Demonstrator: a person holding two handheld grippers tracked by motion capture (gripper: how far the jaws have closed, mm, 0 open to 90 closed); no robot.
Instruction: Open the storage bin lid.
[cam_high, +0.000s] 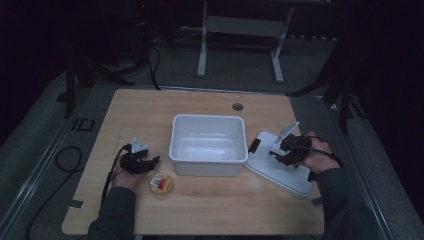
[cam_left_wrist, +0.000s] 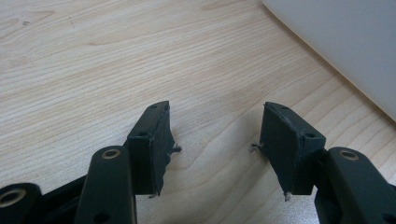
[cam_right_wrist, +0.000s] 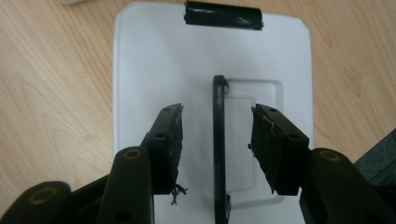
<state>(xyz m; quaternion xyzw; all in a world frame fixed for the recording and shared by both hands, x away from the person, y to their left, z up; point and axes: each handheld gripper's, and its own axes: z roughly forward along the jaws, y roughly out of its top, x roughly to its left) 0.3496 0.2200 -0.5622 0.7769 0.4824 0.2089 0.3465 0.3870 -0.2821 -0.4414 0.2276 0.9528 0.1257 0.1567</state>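
A white bin (cam_high: 208, 145) stands in the middle of the wooden table (cam_high: 210, 210), and its wall edges the left gripper view (cam_left_wrist: 345, 42). Its white lid (cam_high: 280, 172) lies flat to the right of it. My right gripper (cam_high: 279, 154) hovers just over the lid (cam_right_wrist: 154, 60). In the right gripper view the gripper (cam_right_wrist: 215, 140) is open, its jaws standing on either side of the lid's upright black handle (cam_right_wrist: 219, 107) without touching it. My left gripper (cam_high: 150, 161) rests left of the bin, open over bare wood (cam_left_wrist: 215, 140), with nothing between its jaws.
A small round tub with a yellow and red label (cam_high: 161, 184) sits near the front edge, just right of my left hand. A black latch (cam_right_wrist: 223, 15) caps the lid's far end. A round cable hole (cam_high: 237, 106) lies behind the bin.
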